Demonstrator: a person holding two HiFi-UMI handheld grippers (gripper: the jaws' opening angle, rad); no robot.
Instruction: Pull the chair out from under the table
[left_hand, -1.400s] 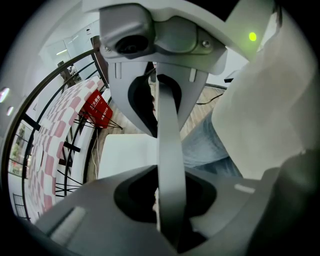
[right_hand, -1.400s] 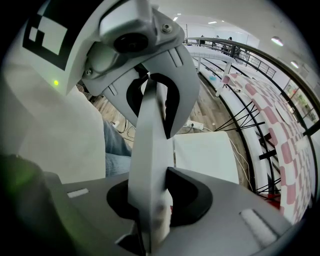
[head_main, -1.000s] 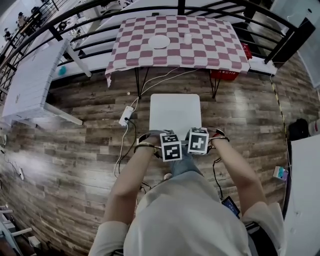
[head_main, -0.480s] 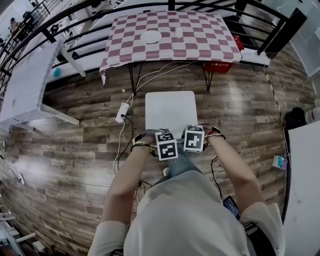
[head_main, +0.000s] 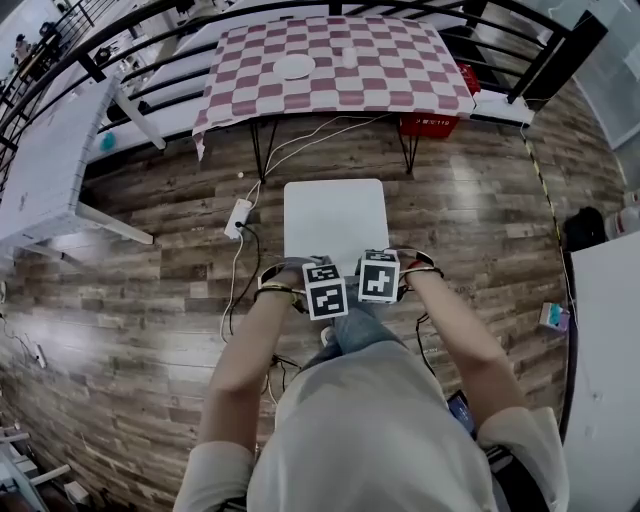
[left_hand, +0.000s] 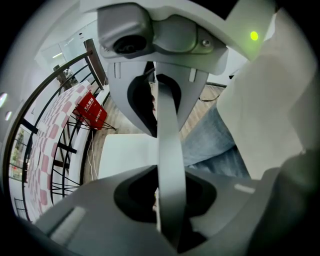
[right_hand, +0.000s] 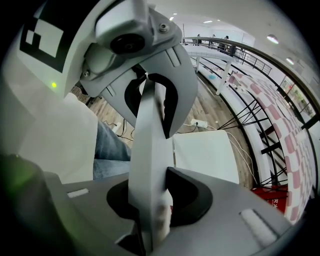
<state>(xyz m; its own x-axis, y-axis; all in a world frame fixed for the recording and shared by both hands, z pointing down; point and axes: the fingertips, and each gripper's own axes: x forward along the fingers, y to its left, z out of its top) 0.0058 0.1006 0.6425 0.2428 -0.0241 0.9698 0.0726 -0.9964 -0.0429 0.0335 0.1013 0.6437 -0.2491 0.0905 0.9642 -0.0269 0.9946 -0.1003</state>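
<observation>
The head view shows one chair (head_main: 335, 220) mid-frame, clear of the checkered desk (head_main: 400, 70) above it. Only the gripper views show the grip — left hand-held gripper (left_hand: 165, 195) and right hand-held gripper (right_hand: 150, 200) both clench its backrest.

Open wood floor (head_main: 150, 300) lies either side of the white chair (head_main: 335, 220) — room for an arm on both flanks. Beyond the chair, a bare strip of floor separates it from the checkered surface (head_main: 330, 65), crossed by white cables (head_main: 300, 140); a power strip (head_main: 238, 217) sits just off the chair's far left corner. A red crate (head_main: 430, 125) stands under the surface, right of the chair. Well left, a white surface (head_main: 50, 170) blocks passage. The chair's near edge is crowded — the left hand-held gripper (head_main: 318, 272) and right hand-held gripper (head_main: 378, 268) clamp its back.
</observation>
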